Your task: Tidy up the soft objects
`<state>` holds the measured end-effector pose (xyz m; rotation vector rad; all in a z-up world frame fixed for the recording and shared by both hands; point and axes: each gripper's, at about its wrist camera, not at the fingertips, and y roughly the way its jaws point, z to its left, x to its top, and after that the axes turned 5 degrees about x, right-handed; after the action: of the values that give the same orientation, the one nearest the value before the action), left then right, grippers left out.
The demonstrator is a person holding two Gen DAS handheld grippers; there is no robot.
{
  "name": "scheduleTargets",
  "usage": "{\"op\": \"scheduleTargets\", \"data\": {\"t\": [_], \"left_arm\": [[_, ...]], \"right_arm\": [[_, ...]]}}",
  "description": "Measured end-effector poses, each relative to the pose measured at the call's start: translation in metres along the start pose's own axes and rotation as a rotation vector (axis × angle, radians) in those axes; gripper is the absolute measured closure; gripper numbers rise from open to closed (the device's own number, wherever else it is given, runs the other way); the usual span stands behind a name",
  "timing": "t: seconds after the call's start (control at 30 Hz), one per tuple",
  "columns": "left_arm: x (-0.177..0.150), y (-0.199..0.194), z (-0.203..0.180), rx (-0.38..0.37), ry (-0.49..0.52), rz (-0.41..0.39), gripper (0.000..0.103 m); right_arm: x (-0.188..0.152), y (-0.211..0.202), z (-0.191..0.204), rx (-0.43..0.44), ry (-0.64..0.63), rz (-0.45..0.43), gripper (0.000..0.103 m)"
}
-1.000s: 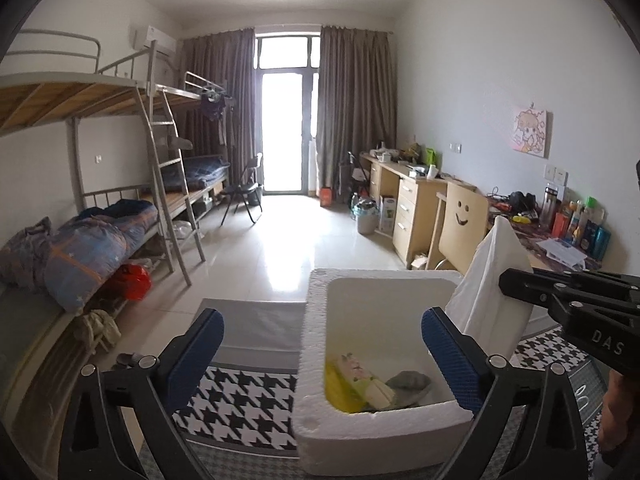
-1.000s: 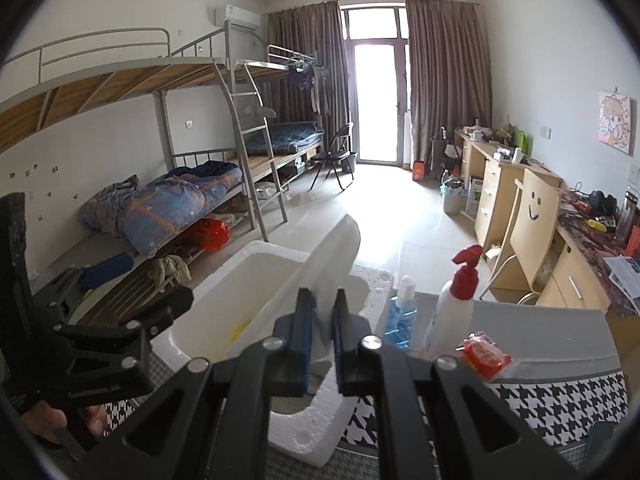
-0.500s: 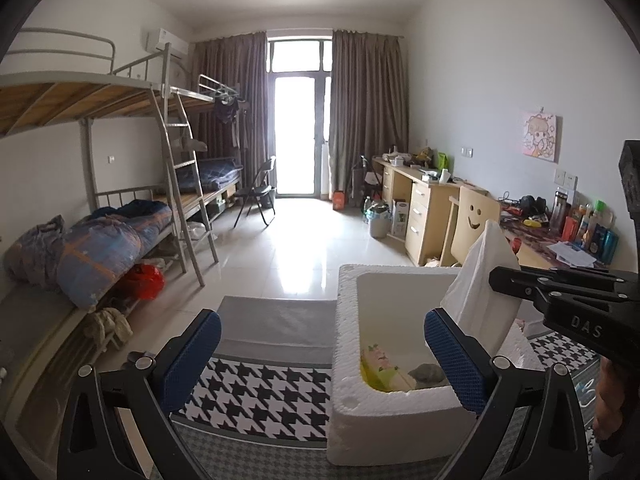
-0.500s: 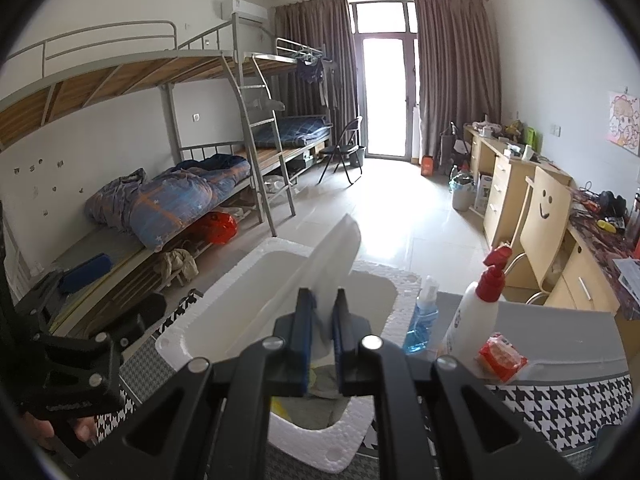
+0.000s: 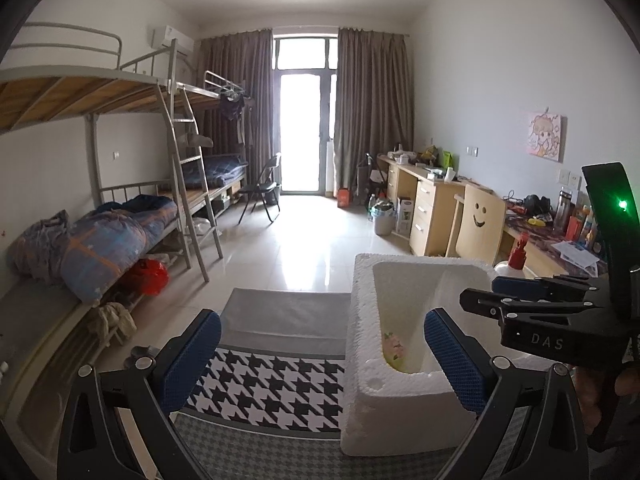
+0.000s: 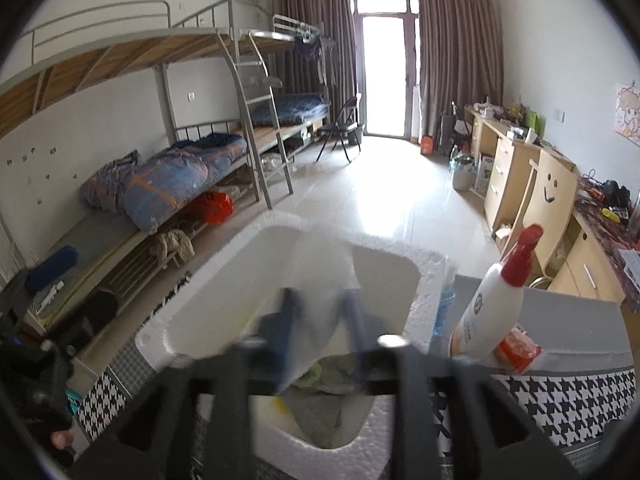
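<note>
The right claw (image 6: pixel 320 320) hangs over the white foam box (image 6: pixel 424 292), its jaws opening around a white cloth (image 6: pixel 316 280) that sits between them, blurred; whether the pads touch it cannot be told. The step in hand looks like dropping the cloth into the box, where a yellow-green soft toy (image 5: pixel 394 354) and a grey item (image 6: pixel 328 412) already lie. To do it well, the jaws should spread fully before the claw lifts, so the fabric falls free inside the walls rather than draping over the rim. The left claw (image 5: pixel 320 356) stands wide open and empty, just left of the box above the houndstooth mat (image 5: pixel 272 380) on the counter. Right of the box, a red-capped white bottle (image 6: pixel 492 312) and an orange packet (image 6: pixel 520 350) stand close, so open room lies left of the box and straight up.
</note>
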<state>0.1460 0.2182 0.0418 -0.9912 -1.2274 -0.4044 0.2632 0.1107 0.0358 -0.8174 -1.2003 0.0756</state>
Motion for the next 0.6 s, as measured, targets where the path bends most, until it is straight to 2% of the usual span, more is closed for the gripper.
{"op": "scheduleTargets", "data": {"t": [0.27, 0.37, 0.5, 0.6], "left_arm": [[-0.003, 0.002, 0.002, -0.005, -0.007, 0.011, 0.001], [-0.003, 0.0, 0.001, -0.007, -0.003, 0.008, 0.001], [-0.002, -0.004, 0.0, -0.009, 0.001, 0.005, 0.001], [-0.001, -0.008, -0.001, -0.013, 0.004, -0.001, 0.001]], "right_arm": [[0.0, -0.003, 0.003, -0.004, -0.003, 0.012, 0.049], [0.001, -0.007, 0.002, -0.004, 0.002, 0.0, 0.045], [0.0, -0.017, 0.001, -0.011, 0.017, -0.033, 0.028], [-0.001, -0.027, 0.001, -0.023, 0.024, -0.064, 0.02]]}}
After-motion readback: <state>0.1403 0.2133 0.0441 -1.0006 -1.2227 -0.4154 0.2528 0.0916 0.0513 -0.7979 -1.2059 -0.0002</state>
